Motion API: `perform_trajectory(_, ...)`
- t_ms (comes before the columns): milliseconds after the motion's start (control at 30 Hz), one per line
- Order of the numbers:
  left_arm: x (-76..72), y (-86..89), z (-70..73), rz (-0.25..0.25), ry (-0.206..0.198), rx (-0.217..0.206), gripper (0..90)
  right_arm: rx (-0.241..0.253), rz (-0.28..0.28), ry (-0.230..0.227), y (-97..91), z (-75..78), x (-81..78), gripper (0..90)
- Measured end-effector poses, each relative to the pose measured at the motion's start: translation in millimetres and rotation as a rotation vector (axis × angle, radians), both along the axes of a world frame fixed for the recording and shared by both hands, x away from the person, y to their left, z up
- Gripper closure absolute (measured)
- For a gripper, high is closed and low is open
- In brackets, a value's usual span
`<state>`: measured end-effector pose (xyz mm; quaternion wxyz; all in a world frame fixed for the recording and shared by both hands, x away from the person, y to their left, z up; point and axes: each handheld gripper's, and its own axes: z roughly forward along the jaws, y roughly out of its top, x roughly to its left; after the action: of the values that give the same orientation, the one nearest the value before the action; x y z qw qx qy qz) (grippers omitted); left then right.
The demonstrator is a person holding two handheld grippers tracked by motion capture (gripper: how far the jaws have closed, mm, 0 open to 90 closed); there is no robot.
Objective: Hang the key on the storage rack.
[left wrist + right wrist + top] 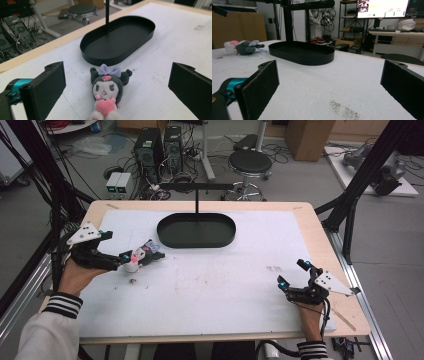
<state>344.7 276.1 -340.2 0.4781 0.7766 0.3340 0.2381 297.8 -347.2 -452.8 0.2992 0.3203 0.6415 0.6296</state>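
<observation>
Left tongs (129, 257): jaws spread wide, holding nothing. They sit at the person's left side of the table, and the plush doll (107, 91) lies on its back between the open jaws, touching neither in the left gripper view.

Right tongs (292, 275): jaws also wide, empty, low over the white table cover (225, 285) at the person's right, well apart from the doll and pointing toward the middle of the table.

Doll, handling (judgement): small stuffed toy, dark head with a lilac bow, white face, pink heart on the chest. Likely very light, soft, not fragile, not slippery; the fabric should give under the pads. Best hold is across the head or upper body, its widest and firmest part; the bow and small ears would probably slip out.

Beyond the left tongs: a black oval tray (196, 230), empty, just past the doll's head, with a thin black post rising at its far rim.

View differences:
- The left gripper view gives the doll's face, its heart and the gap to each jaw.
- The high view gives both tongs, the hands and striped cuffs, and the whole table.
- The right gripper view shows the doll (243, 47) side-on, far to the left of the tray (302, 53), and a dark smudge on the cover just ahead of its jaws.
</observation>
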Motion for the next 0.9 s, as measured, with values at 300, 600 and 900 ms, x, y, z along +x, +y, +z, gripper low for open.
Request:
perform_trajectory(300,21.1,-12.3,-3.3,-0.023,0.092,0.147,1.7,0.0,0.001,0.0,0.0,0.0,0.0,0.8)
perform_trajectory(600,38.4,-12.2,-17.2,-0.009,0.197,0.232,1.7,-0.002,-0.001,0.001,0.1,0.1,-0.2,0.8)
perform_trajectory(900,48.8,-14.8,-29.5,0.001,0.278,0.288,1.7,-0.003,-0.002,0.001,0.1,0.0,-0.2,0.8)
